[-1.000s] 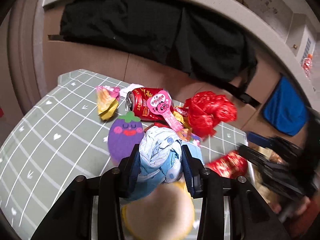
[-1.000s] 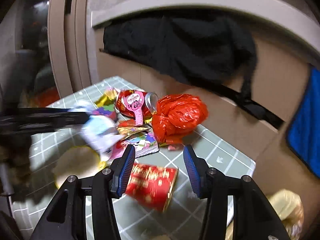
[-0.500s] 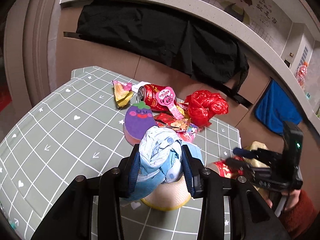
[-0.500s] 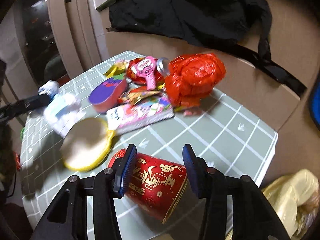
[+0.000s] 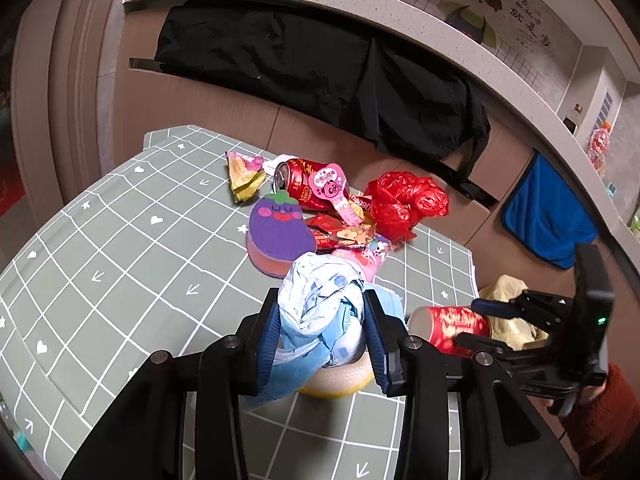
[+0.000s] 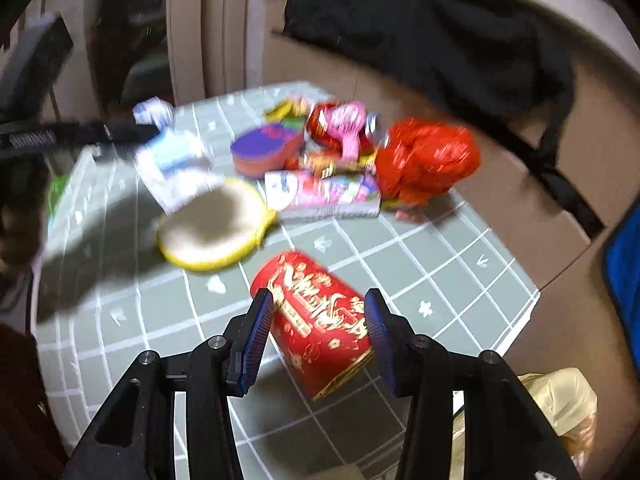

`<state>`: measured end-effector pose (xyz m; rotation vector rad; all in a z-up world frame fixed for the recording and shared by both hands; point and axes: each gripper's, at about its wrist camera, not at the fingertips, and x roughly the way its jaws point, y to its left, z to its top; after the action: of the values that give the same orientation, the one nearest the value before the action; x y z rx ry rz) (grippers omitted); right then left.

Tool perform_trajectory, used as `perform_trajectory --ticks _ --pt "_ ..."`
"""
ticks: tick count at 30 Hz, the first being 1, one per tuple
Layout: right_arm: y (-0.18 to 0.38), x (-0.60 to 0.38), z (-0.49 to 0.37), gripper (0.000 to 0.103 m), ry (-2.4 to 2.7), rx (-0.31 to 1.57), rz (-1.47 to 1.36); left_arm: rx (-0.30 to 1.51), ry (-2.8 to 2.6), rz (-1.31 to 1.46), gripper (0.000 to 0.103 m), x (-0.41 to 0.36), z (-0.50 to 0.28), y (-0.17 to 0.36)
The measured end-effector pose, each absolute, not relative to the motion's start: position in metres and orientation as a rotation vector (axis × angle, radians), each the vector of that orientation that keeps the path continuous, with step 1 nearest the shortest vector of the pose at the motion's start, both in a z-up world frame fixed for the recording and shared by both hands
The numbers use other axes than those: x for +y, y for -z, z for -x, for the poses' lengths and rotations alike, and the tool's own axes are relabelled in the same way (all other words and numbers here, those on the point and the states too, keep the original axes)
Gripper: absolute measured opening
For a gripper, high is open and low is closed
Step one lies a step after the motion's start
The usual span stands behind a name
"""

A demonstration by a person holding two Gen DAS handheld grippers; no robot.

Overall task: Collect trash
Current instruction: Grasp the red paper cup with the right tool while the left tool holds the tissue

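My left gripper (image 5: 320,312) is shut on a crumpled blue-and-white wrapper (image 5: 316,292), held above a round yellow-rimmed disc (image 6: 212,228) on the table. My right gripper (image 6: 318,296) is shut on a red paper cup (image 6: 320,328) with gold print; both pads touch its sides and its mouth points back toward the camera. In the left wrist view the right gripper (image 5: 466,322) holds that cup (image 5: 444,326) at the table's right edge. A pile of trash lies at the far side: a red can (image 5: 308,180), a red plastic bag (image 5: 404,200) and snack wrappers (image 6: 324,196).
The table (image 5: 120,240) has a green checked cloth. A purple eggplant-shaped sponge (image 5: 276,232) lies by the pile. A yellow bag (image 5: 508,312) sits below the table's right edge. A black cloth (image 5: 320,64) drapes a bench behind, with a blue cloth (image 5: 548,216) at right.
My left gripper has drawn back from the pile with the wrapper still in it. My right gripper has rolled and shifted, and the red cup has stayed between its fingers.
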<state>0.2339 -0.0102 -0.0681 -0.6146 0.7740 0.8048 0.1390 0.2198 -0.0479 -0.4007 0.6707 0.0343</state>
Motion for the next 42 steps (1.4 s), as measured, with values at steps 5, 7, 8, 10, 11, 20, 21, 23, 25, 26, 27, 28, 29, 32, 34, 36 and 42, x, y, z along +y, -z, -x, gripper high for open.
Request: perform_trajectory --ticks 5,7,8,10,11,20,21,23,25,26,27,28,29,32,34,36,42 --pt "0.077 -0.010 -0.240 0.058 -0.793 0.780 0.626 0.682 -0.037 0.396 0.041 0.218 -0.141 0.050" --pt "0.083 -0.009 -0.241 0.060 -0.764 0.768 0.658 0.687 -0.035 0.391 0.041 0.215 -0.144 0.050" --pt "0.084 -0.008 -0.241 0.061 -0.762 0.764 0.662 0.688 -0.034 0.386 0.041 0.213 -0.145 0.050" --pt "0.084 -0.007 -0.241 0.061 -0.753 0.757 0.660 0.689 -0.033 0.374 0.041 0.209 -0.148 0.050" --pt "0.083 -0.007 -0.244 0.060 -0.740 0.759 0.651 0.689 -0.035 0.370 0.041 0.207 -0.150 0.050" --pt "0.048 -0.033 -0.262 0.046 -0.711 0.739 0.318 0.666 -0.060 0.319 0.041 0.196 -0.158 0.042" --pt "0.047 -0.033 -0.262 0.046 -0.719 0.734 0.315 0.666 -0.059 0.321 0.041 0.197 -0.160 0.041" --pt "0.048 -0.033 -0.263 0.046 -0.713 0.738 0.308 0.662 -0.060 0.325 0.041 0.197 -0.162 0.039" --pt "0.051 -0.034 -0.264 0.046 -0.706 0.753 0.288 0.656 -0.064 0.322 0.041 0.197 -0.161 0.038" --pt "0.051 -0.036 -0.265 0.046 -0.709 0.757 0.266 0.657 -0.064 0.321 0.041 0.198 -0.161 0.038" --pt "0.052 -0.039 -0.265 0.046 -0.707 0.758 0.244 0.660 -0.063 0.321 0.041 0.198 -0.161 0.039" --pt "0.052 -0.042 -0.265 0.046 -0.706 0.757 0.231 0.663 -0.062 0.322 0.041 0.198 -0.161 0.039" --pt "0.052 -0.044 -0.264 0.046 -0.703 0.752 0.211 0.667 -0.059 0.321 0.041 0.197 -0.161 0.040" --pt "0.049 -0.049 -0.263 0.046 -0.691 0.734 0.187 0.664 -0.052 0.315 0.041 0.194 -0.162 0.041" --pt "0.046 -0.050 -0.261 0.046 -0.679 0.716 0.182 0.659 -0.049 0.309 0.041 0.191 -0.164 0.041" --pt "0.042 -0.051 -0.260 0.045 -0.666 0.695 0.179 0.655 -0.046 0.303 0.041 0.188 -0.166 0.040" --pt "0.032 -0.056 -0.260 0.045 -0.646 0.649 0.153 0.635 -0.037 0.279 0.041 0.182 -0.171 0.032"
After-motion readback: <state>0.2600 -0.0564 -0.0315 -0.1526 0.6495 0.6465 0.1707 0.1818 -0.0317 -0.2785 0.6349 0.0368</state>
